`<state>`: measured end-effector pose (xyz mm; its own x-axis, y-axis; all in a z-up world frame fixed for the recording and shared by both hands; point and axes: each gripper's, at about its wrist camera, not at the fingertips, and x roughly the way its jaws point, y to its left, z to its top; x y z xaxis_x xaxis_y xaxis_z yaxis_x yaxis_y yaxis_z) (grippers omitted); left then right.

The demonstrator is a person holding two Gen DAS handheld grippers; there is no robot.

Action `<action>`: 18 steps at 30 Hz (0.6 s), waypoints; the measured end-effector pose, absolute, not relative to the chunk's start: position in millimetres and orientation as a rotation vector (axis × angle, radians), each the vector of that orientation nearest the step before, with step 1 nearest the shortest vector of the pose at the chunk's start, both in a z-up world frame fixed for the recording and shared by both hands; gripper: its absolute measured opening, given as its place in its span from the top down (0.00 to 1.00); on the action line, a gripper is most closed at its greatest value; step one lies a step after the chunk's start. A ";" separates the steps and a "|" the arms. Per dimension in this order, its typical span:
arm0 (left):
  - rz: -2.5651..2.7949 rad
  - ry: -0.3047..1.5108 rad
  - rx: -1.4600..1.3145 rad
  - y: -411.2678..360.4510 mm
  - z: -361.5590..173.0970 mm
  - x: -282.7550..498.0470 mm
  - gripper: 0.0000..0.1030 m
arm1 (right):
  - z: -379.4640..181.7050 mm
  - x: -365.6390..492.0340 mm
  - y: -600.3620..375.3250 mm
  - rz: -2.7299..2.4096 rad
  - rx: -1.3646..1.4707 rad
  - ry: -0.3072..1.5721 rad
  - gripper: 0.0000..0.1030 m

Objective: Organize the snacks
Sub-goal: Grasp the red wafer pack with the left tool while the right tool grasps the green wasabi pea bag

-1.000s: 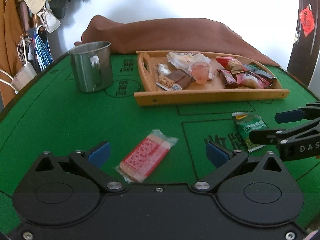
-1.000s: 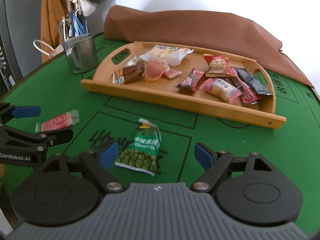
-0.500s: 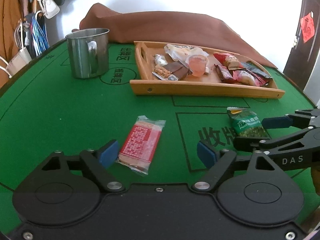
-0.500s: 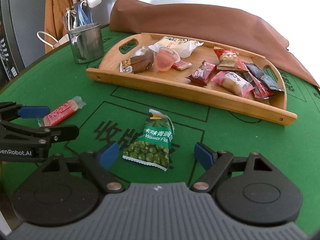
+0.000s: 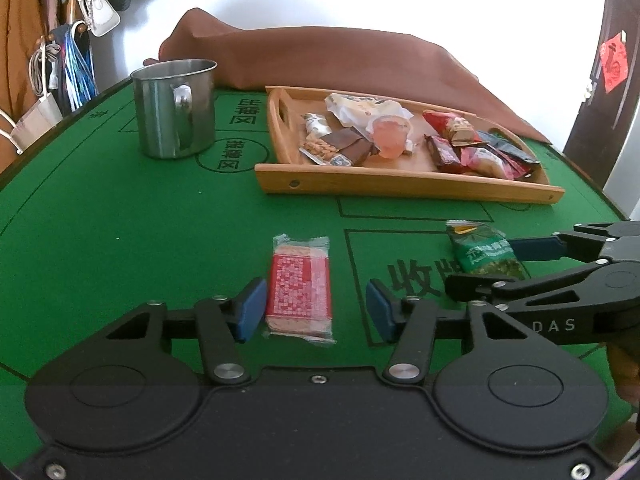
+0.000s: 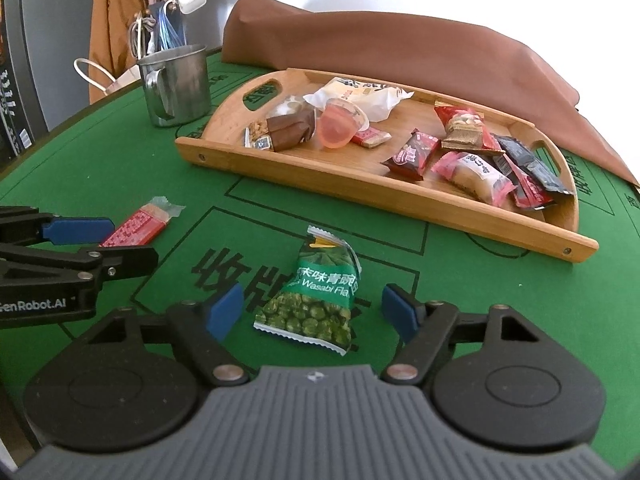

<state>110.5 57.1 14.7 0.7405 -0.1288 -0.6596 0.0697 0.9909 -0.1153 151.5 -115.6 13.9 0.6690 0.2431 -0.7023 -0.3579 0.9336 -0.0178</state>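
A red-and-white wafer packet (image 5: 300, 286) lies flat on the green table, between the open fingers of my left gripper (image 5: 316, 310). A green wasabi pea bag (image 6: 316, 292) lies between the open fingers of my right gripper (image 6: 314, 312). Neither packet is gripped. The wooden tray (image 5: 400, 182) holds several snacks and a pink jelly cup (image 5: 390, 138). The tray also shows in the right wrist view (image 6: 400, 200). The right gripper (image 5: 516, 266) shows from the side around the pea bag (image 5: 484, 252). The left gripper (image 6: 104, 242) shows beside the wafer packet (image 6: 140, 224).
A steel mug (image 5: 174, 108) stands left of the tray and shows in the right wrist view (image 6: 176, 84). A brown cloth (image 5: 340, 60) lies behind the tray. Bags and coats (image 5: 60, 60) hang at the far left. A dark door (image 5: 612, 80) is at the right.
Both grippers have moved forward and lower. The wafer packet now sits between the left fingers and the pea bag between the right fingers. Both stay open.
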 end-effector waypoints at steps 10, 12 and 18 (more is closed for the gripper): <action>-0.081 0.723 -0.008 41.6 11.5 114.1 0.50 | 15.7 146.7 -111.2 0.349 -0.176 0.746 0.45; -0.082 0.719 0.001 39.6 12.1 111.9 0.64 | 17.0 144.3 -108.9 0.351 -0.205 0.745 0.55; -0.122 0.725 -0.022 38.9 14.5 106.9 0.67 | 22.1 138.2 -108.8 0.339 -0.248 0.730 0.64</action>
